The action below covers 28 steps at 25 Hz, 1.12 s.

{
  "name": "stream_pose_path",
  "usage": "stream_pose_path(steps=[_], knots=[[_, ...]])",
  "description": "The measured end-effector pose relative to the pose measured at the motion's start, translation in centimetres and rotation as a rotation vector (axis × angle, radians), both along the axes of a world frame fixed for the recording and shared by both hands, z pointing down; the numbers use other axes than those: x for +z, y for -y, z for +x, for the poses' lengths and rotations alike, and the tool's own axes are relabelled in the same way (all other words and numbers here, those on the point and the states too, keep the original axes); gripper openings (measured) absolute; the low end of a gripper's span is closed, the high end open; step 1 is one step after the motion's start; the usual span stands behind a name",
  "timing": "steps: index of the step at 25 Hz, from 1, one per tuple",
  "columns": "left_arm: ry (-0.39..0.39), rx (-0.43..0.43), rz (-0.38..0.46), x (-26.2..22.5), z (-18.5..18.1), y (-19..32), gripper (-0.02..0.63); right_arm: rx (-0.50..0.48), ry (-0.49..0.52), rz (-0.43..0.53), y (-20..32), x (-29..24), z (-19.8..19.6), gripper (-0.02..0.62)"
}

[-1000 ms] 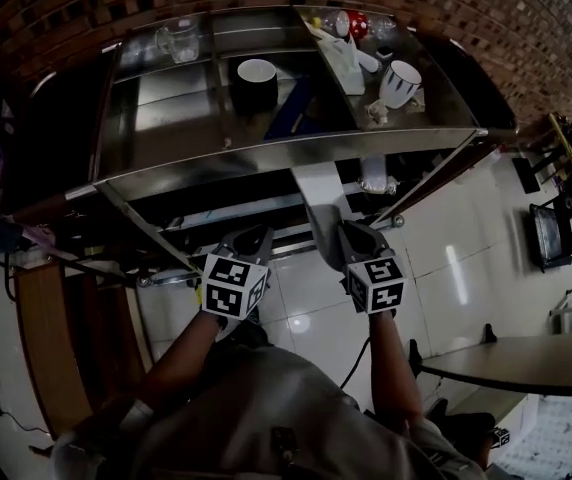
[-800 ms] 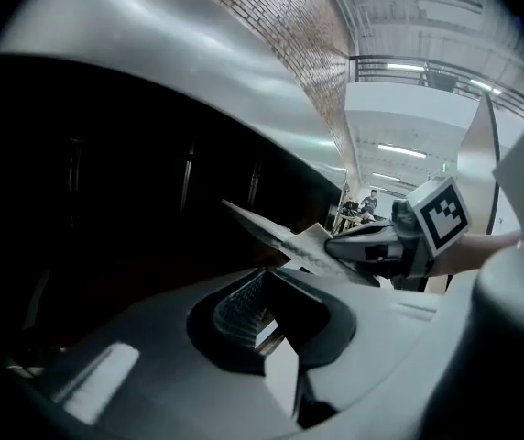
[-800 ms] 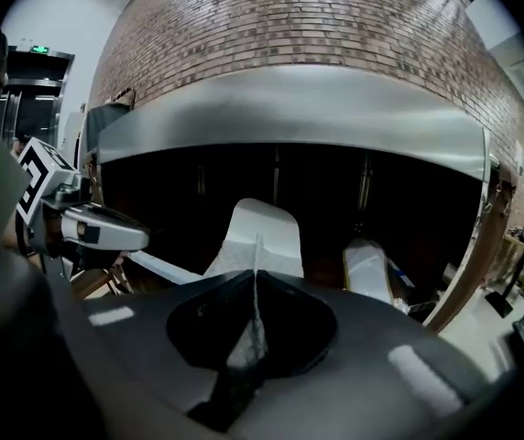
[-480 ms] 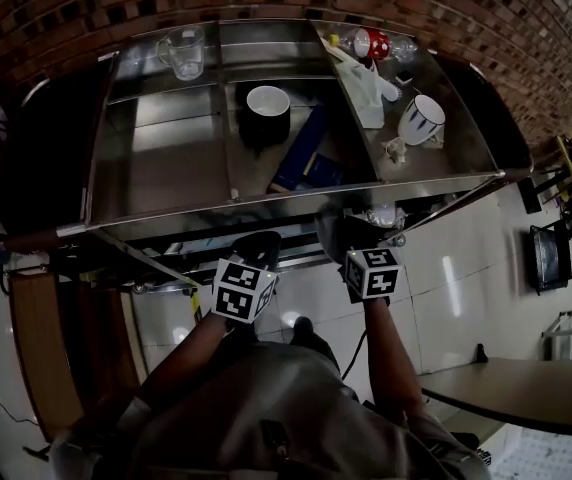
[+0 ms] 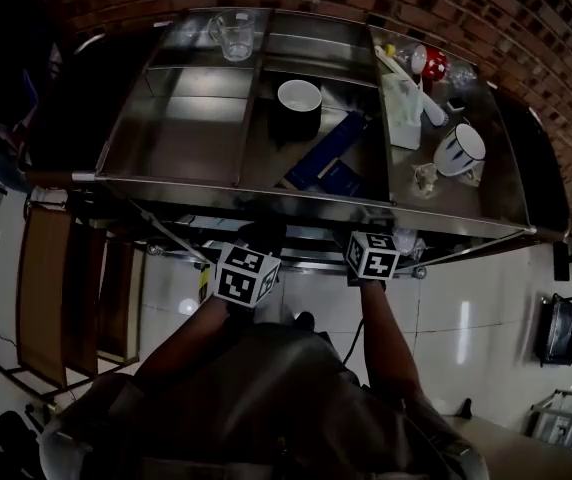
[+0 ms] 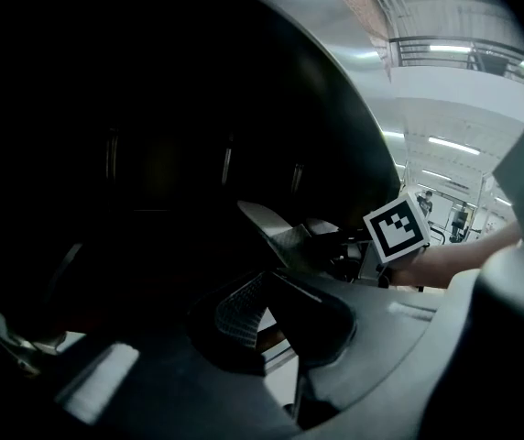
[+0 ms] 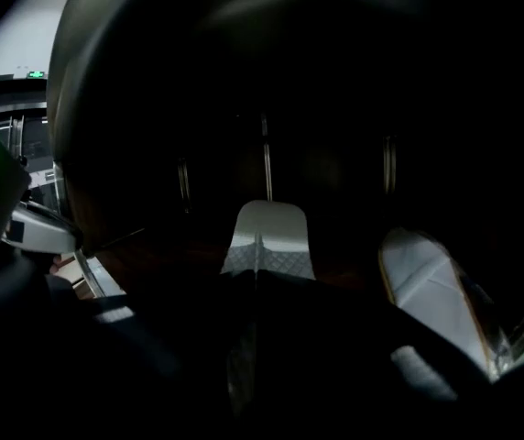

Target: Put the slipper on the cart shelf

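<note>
In the right gripper view a pale grey slipper (image 7: 267,235) sticks out forward from my right gripper (image 7: 257,275), whose jaws are shut on its near end, inside the dark space under the cart's top shelf (image 5: 266,196). A second pale slipper (image 7: 431,291) lies just to its right. The left gripper view shows my left gripper (image 6: 264,290) with its jaws apart and nothing between them. Beyond it are the held slipper (image 6: 276,232) and the right gripper's marker cube (image 6: 397,227). In the head view only the two marker cubes (image 5: 246,274) (image 5: 371,255) show; the jaws and slipper are hidden under the top shelf.
The steel top shelf holds a glass mug (image 5: 234,34), a black bowl (image 5: 299,103), a blue box (image 5: 328,156), a striped white mug (image 5: 461,151) and a red-and-white item (image 5: 433,63). A wooden frame (image 5: 66,298) stands left of the cart. A brick wall is behind.
Both grippers have moved forward under the cart's top shelf. The slipper, seen in front of the right gripper a second ago, is now out of the head view.
</note>
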State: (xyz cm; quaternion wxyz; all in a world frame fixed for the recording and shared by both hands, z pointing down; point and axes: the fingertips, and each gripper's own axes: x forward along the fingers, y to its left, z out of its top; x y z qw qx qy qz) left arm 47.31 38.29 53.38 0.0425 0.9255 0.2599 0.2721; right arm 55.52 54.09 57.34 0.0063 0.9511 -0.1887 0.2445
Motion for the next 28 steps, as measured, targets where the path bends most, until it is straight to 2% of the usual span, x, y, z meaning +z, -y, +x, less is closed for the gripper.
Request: stream_pose_path(steps=[5, 7, 10, 17, 22, 28], knots=[[0.003, -0.06, 0.013, -0.6, -0.8, 0.4, 0.008, -0.055, 0.018, 0.013, 0.9, 0.3, 0.4, 0.014], [0.003, -0.074, 0.015, -0.8, -1.2, 0.5, 0.008, -0.09, 0.014, 0.042, 1.5, -0.2, 0.2, 0.076], [0.002, -0.088, 0.012, -1.0, -1.7, 0.1, 0.008, -0.129, -0.016, 0.08, 1.9, -1.6, -0.8, 0.1], [-0.033, -0.081, -0.019, -2.5, -1.9, -3.1, 0.008, -0.227, -0.096, 0.139, 1.3, -6.1, -4.6, 0.085], [-0.064, -0.089, -0.061, -4.0, -2.7, -5.6, 0.008, -0.274, -0.158, 0.206, -0.2, -9.0, -7.7, 0.0], [-0.148, -0.097, -0.076, -7.1, -3.6, -6.8, 0.008, -0.357, -0.213, 0.236, -0.5, -12.2, -10.2, 0.0]])
